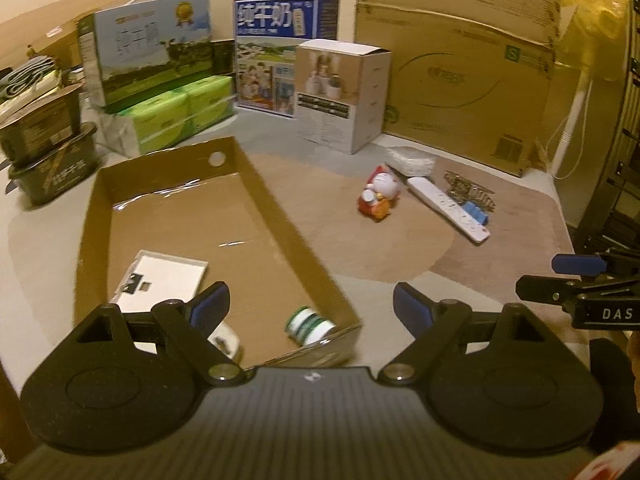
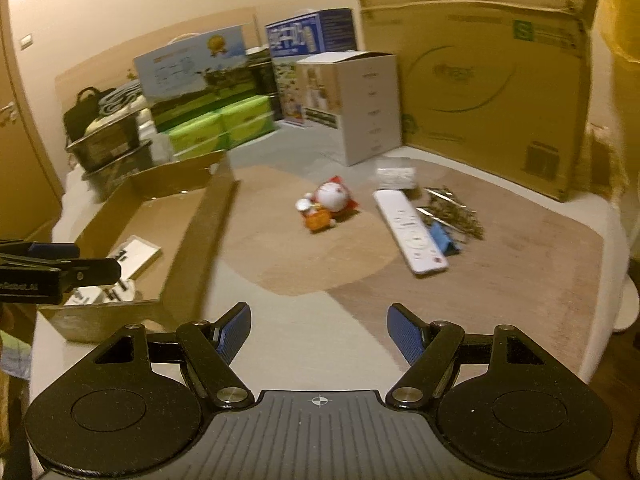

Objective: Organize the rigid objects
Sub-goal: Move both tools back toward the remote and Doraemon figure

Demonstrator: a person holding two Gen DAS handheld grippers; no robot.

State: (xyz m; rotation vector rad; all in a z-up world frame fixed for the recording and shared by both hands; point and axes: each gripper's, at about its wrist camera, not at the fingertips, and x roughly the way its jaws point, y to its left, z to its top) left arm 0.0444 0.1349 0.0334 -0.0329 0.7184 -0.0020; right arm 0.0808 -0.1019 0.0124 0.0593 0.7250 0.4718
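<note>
A shallow cardboard tray lies on the table. Inside it are a flat white box, a green-and-white roll and a white item partly hidden behind my left finger. My left gripper is open and empty above the tray's near right corner. My right gripper is open and empty over the bare table. Beyond lie a red-and-white cat figurine, a white remote, a blue clip and a pile of metal clips.
A white tissue pack lies behind the remote. Milk cartons, green tissue packs, a white carton and a large cardboard box line the back. Dark tubs stand at left.
</note>
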